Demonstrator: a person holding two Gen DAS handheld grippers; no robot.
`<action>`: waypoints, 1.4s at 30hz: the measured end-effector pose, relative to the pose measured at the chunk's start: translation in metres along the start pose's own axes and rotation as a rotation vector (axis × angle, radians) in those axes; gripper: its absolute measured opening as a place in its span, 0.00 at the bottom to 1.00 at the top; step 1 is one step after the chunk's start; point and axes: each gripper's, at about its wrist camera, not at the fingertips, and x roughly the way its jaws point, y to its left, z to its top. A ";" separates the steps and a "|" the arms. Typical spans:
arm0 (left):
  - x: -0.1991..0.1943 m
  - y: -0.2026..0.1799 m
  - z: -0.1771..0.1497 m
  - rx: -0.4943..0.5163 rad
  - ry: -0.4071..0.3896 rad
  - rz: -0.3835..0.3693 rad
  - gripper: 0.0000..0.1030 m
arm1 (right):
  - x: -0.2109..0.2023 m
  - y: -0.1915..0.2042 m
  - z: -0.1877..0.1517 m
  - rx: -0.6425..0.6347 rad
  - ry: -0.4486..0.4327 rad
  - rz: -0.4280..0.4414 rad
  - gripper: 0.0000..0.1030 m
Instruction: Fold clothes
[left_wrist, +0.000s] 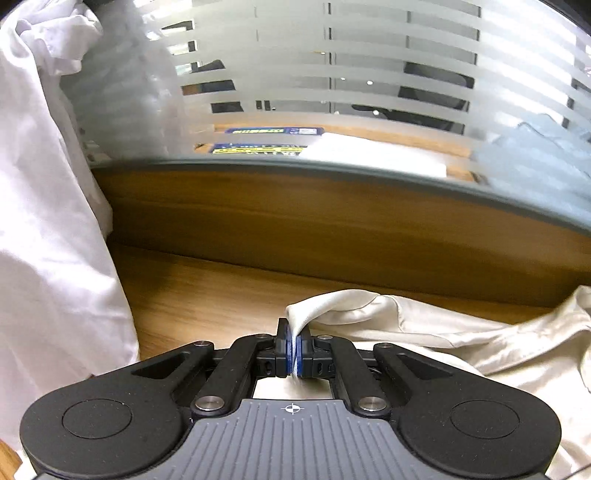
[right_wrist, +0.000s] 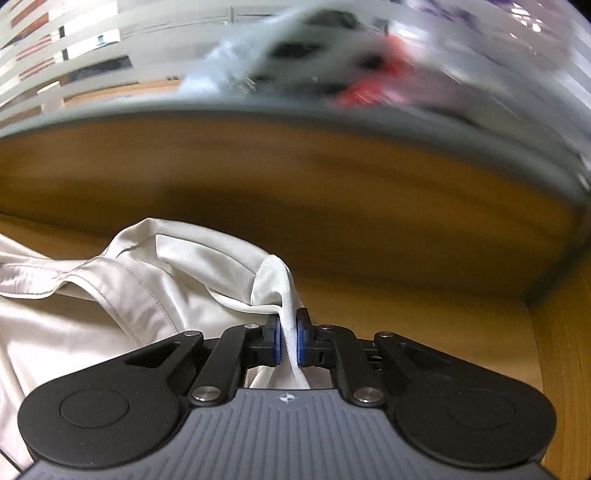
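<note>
A white garment (left_wrist: 55, 221) hangs at the frame's left edge as the left gripper (left_wrist: 294, 350) pinches a corner of a cream satin shirt (left_wrist: 461, 343) on the wooden desk (left_wrist: 207, 291). At right, the right gripper (right_wrist: 286, 341) clamps another bunched edge of the shirt. Matched height and even tension should keep the fold square. Only the right view shows the stitched placket (right_wrist: 122, 291).

No text can be read. In the left wrist view, two blue-and-yellow labels (left_wrist: 273, 131) stand on something behind the striped glass (left_wrist: 369, 66), but their print is too blurred to make out. A small crosshair mark sits on the grey body of each gripper; it carries no letters or numbers.
</note>
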 end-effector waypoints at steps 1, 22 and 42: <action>0.003 -0.002 0.003 -0.001 0.007 -0.010 0.05 | 0.007 0.004 0.008 -0.011 0.004 0.000 0.09; -0.059 0.050 -0.034 0.081 0.099 -0.189 0.48 | -0.088 0.014 -0.025 0.069 0.085 -0.002 0.48; -0.103 0.109 -0.169 0.279 0.189 -0.303 0.37 | -0.251 0.089 -0.244 0.269 0.154 -0.015 0.48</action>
